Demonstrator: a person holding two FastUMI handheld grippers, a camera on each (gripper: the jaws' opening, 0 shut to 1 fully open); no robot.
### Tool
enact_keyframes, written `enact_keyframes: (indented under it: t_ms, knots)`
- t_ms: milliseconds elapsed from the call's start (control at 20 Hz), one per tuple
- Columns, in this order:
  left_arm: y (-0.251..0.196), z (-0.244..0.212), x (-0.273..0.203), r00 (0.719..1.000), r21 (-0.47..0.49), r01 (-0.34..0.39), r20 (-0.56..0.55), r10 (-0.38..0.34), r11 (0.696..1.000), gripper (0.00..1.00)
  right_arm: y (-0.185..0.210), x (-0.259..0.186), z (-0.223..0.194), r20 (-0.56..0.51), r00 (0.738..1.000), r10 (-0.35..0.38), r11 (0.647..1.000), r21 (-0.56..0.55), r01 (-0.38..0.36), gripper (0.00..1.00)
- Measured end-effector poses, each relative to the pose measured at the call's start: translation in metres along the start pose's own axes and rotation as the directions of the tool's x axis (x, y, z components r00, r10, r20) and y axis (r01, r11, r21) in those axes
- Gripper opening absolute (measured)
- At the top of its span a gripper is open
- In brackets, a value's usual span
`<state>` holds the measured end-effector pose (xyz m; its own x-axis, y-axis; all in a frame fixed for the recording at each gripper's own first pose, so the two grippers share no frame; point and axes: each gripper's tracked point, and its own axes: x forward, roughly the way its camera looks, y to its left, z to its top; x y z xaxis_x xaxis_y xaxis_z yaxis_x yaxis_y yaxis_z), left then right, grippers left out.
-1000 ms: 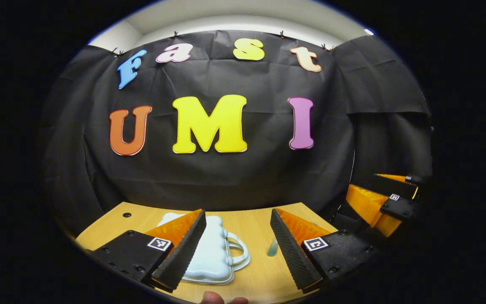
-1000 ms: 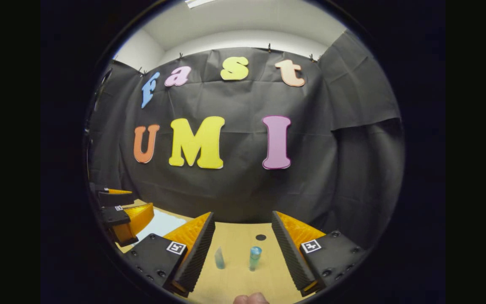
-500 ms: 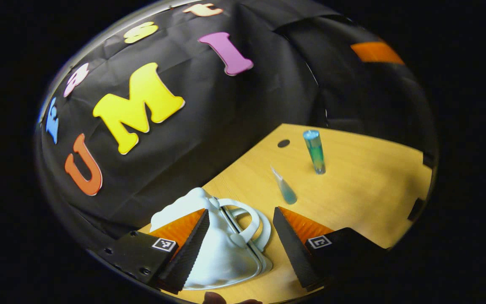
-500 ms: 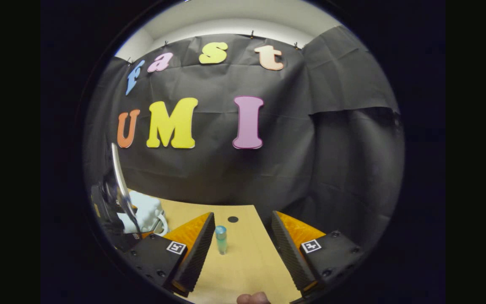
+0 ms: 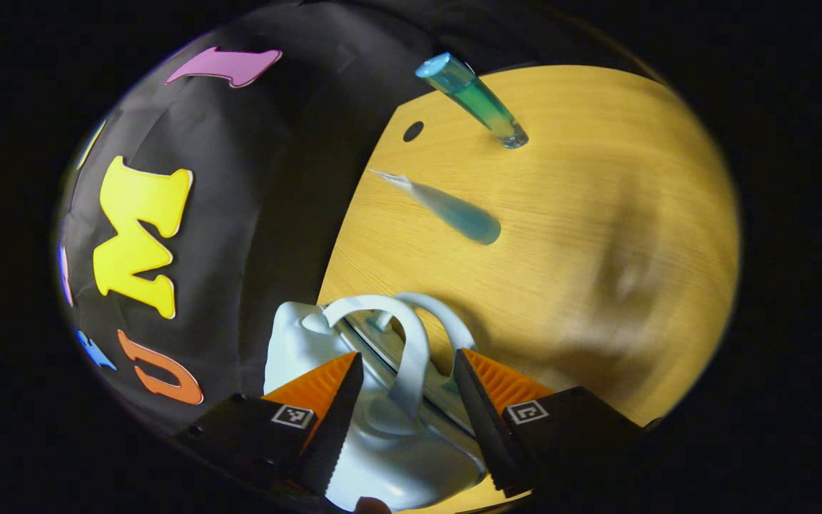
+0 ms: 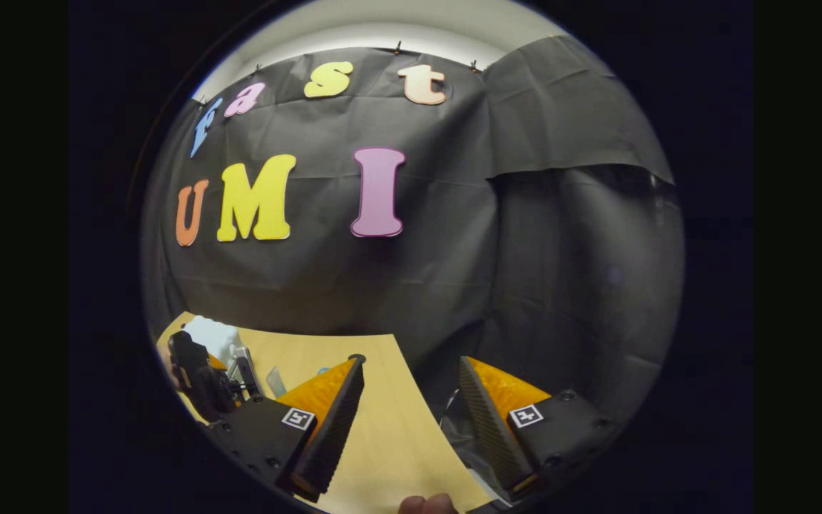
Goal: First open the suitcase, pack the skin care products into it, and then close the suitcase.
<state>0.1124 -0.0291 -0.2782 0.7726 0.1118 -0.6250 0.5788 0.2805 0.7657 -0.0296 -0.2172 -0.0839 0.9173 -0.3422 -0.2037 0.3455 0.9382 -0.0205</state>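
The left gripper point(image 5: 404, 421) is open, its fingers on each side of the white suitcase's point(image 5: 389, 464) handle point(image 5: 411, 357), not squeezing it. Farther off on the wooden table point(image 5: 596, 235) are a small blue tube point(image 5: 454, 212) and a green bottle point(image 5: 475, 100). The right gripper point(image 6: 411, 421) is open, holding nothing.

a: how's the left gripper point(image 5: 404, 414)?
b: rolled hard to one side, fingers point(image 5: 329, 421) apart, pointing down.
a: and the right gripper point(image 6: 411, 421)?
b: level, fingers point(image 6: 486, 421) spread wide, nothing between them; a fingertip point(image 6: 425, 504) shows at the near edge.
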Motion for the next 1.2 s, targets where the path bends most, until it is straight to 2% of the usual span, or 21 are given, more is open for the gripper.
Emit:
enact_keyframes:
  t_ms: [100, 350, 450, 500, 700, 850, 1000, 1100, 1200]
  knots:
    - [0.001, 0.004, 0.003, 1.0, 0.029, -0.001, -0.008, 0.001, 1.0, 0.74, -0.005, 0.0, -0.005, -0.013, 1.0, -0.016, 1.0, 0.006, 0.016, 0.8]
    - [0.0, -0.006, 0.018, 0.997, 0.094, 0.014, -0.079, -0.006, 0.995, 0.6, -0.009, -0.005, -0.008, -0.017, 0.999, -0.028, 0.999, 0.017, 0.028, 0.8]
    - [0.007, -0.005, 0.019, 0.997, 0.112, -0.005, -0.081, 0.014, 0.994, 0.44, -0.01, -0.008, -0.007, -0.014, 0.999, -0.029, 1.0, 0.009, 0.029, 0.8]
    - [0.007, -0.005, 0.019, 0.996, 0.098, 0.005, -0.085, 0.004, 0.995, 0.27, -0.009, -0.011, -0.006, -0.011, 1.0, -0.028, 1.0, 0.013, 0.028, 0.8]
    - [0.029, 0.001, -0.002, 0.996, 0.066, -0.07, -0.042, 0.073, 0.995, 0.18, 0.002, -0.019, 0.0, 0.006, 1.0, -0.016, 1.0, 0.017, 0.016, 0.8]
    - [0.069, -0.005, -0.033, 0.992, -0.055, -0.127, 0.018, 0.128, 0.99, 0.11, 0.023, -0.026, 0.004, 0.015, 1.0, 0.022, 1.0, 0.009, -0.022, 0.8]
    - [0.125, -0.023, -0.065, 0.974, -0.203, -0.198, 0.071, 0.216, 0.959, 0.04, 0.05, -0.034, 0.013, 0.038, 0.997, 0.073, 0.997, -0.016, -0.072, 0.8]
    - [0.159, -0.044, -0.085, 0.96, -0.346, -0.19, 0.13, 0.247, 0.919, 0.03, 0.072, -0.037, 0.018, 0.048, 0.993, 0.111, 0.993, -0.037, -0.11, 0.8]
    - [0.2, -0.078, -0.108, 0.928, -0.477, -0.233, 0.153, 0.341, 0.848, 0.03, 0.094, -0.041, 0.023, 0.051, 0.987, 0.15, 0.988, -0.056, -0.147, 0.8]
